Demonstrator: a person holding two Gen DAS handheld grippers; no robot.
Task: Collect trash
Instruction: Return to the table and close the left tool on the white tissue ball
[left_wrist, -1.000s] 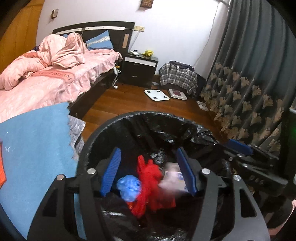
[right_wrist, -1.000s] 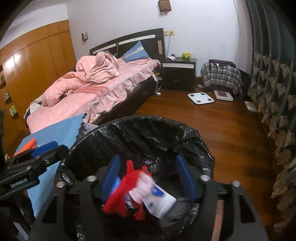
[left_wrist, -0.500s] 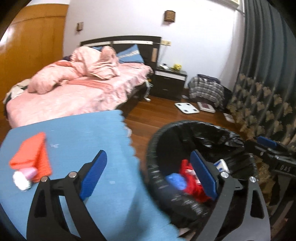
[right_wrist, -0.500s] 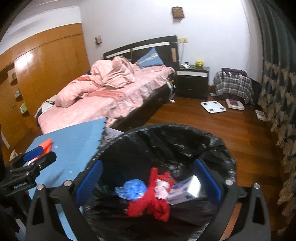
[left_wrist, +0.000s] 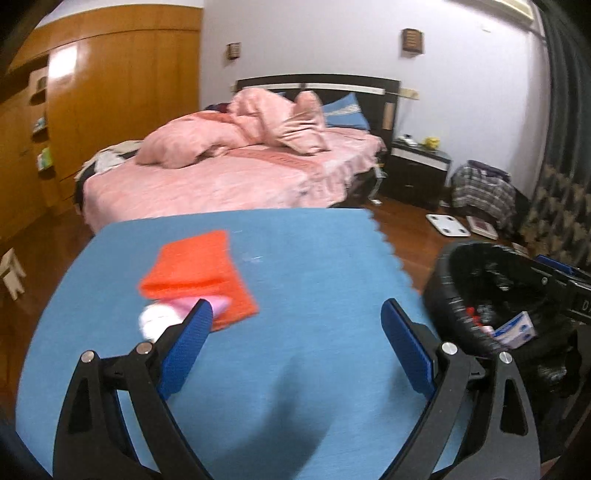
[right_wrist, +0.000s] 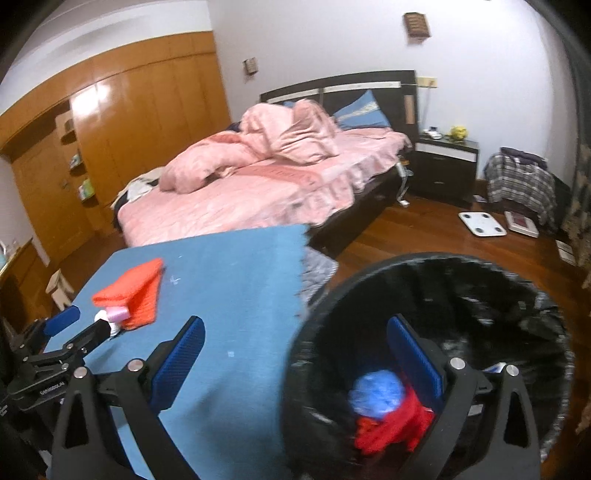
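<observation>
My left claw (left_wrist: 295, 328) gapes wide and empty, low centre over the blue cloth (left_wrist: 314, 258); my right claw (right_wrist: 295, 347) likewise, straddling the bin rim (right_wrist: 295, 354).

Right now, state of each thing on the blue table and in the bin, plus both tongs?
Left tongs: open, empty, over the blue table.
Right tongs: open, empty, straddling the bin's rim.
Trash bin: black liner in, holds trash.
Red cloth: crumpled in the bin.
Blue wad: in the bin, beside the red cloth.
White box: in the bin.
Orange cloth: folded, on the table.
Pink-and-white item: on the table, against the orange cloth.
</observation>
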